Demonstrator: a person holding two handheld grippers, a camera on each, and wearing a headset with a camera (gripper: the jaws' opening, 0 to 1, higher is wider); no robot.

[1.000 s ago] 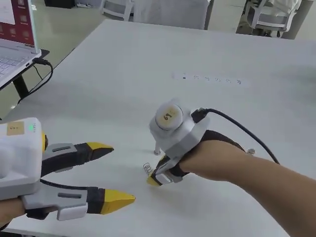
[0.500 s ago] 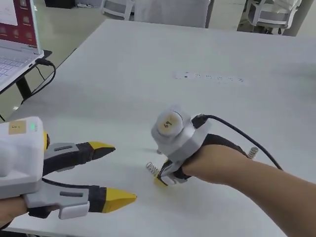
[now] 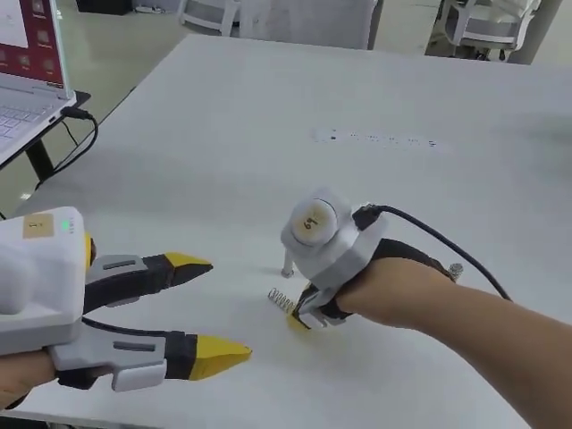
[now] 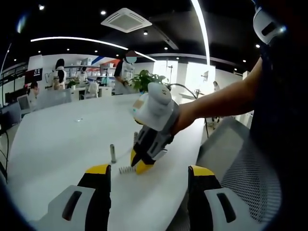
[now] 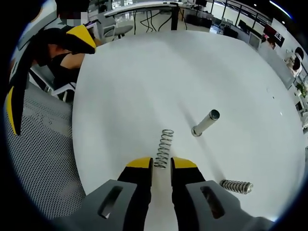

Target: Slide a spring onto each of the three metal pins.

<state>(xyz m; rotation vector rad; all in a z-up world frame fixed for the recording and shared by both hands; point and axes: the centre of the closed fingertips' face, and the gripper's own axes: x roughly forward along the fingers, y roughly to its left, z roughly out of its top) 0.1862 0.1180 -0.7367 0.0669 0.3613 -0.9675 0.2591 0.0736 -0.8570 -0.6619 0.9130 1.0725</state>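
The broad white worktable point(image 3: 268, 116) held the job. The grey left gripper with yellow-tipped jaws point(image 3: 223, 309) hovered low over the table's near edge, well apart from the work, its jaws spread wide and holding nothing. The matching right gripper point(image 5: 162, 163) was tipped nose-down to the tabletop near the middle. Its jaws were drawn nearly together, one on each side of the near end of the loose coiled steel spring point(image 5: 164, 147). A sliver of gap showed on both sides, so I could not tell whether they pinched the spring or merely bracketed it.

The short bare metal pin point(image 5: 204, 123) stood upright just beside the far end of that spring, with nothing on it. The spring lay flat on the table, pointing away from the jaws. Farther to the side sat a second coiled piece point(image 5: 237, 185), which looked like a spring already seated on a pin, though it was too small to be sure.

By my reading, at most one pin was done. The spring at the jaws was not yet lifted, and I could not pick out a third pin.
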